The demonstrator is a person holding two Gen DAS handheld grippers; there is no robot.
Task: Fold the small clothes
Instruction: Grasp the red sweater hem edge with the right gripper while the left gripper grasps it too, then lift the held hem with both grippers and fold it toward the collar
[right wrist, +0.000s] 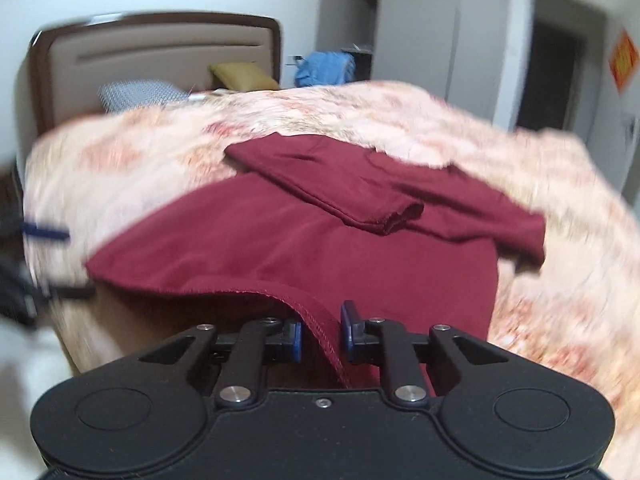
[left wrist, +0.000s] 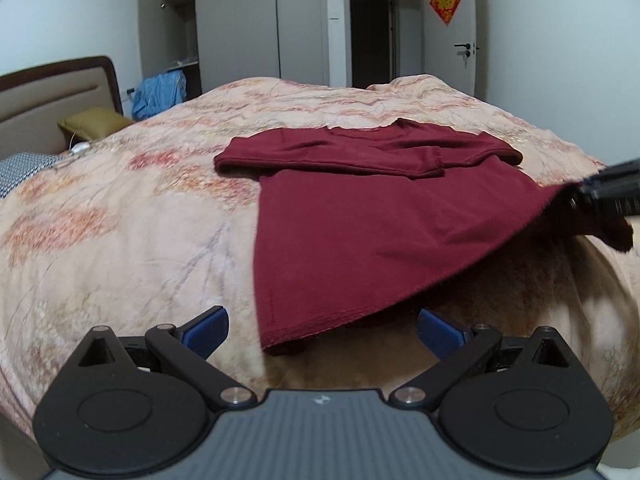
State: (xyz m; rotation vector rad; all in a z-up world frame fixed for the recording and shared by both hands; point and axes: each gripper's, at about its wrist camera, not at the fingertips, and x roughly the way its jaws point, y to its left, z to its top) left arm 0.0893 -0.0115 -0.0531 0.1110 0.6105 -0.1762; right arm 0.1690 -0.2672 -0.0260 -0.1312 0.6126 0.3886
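Observation:
A dark red long-sleeved shirt [left wrist: 360, 216] lies on the bed with both sleeves folded across its chest; it also shows in the right wrist view [right wrist: 304, 240]. My left gripper [left wrist: 322, 332] is open, its blue pads on either side of the shirt's near hem corner, which lies just ahead of them. My right gripper [right wrist: 320, 338] is shut on the hem at the shirt's other bottom corner and lifts it off the bed. The right gripper shows at the right edge of the left wrist view [left wrist: 608, 196], holding the raised cloth.
The bed is covered by a pink-beige patterned blanket [left wrist: 120, 208]. A headboard [right wrist: 160, 52], a yellow pillow [left wrist: 94, 122] and a patterned pillow [right wrist: 136, 94] are at its head. Blue cloth [left wrist: 160, 92] lies beyond the bed. Wardrobes and doors line the far wall.

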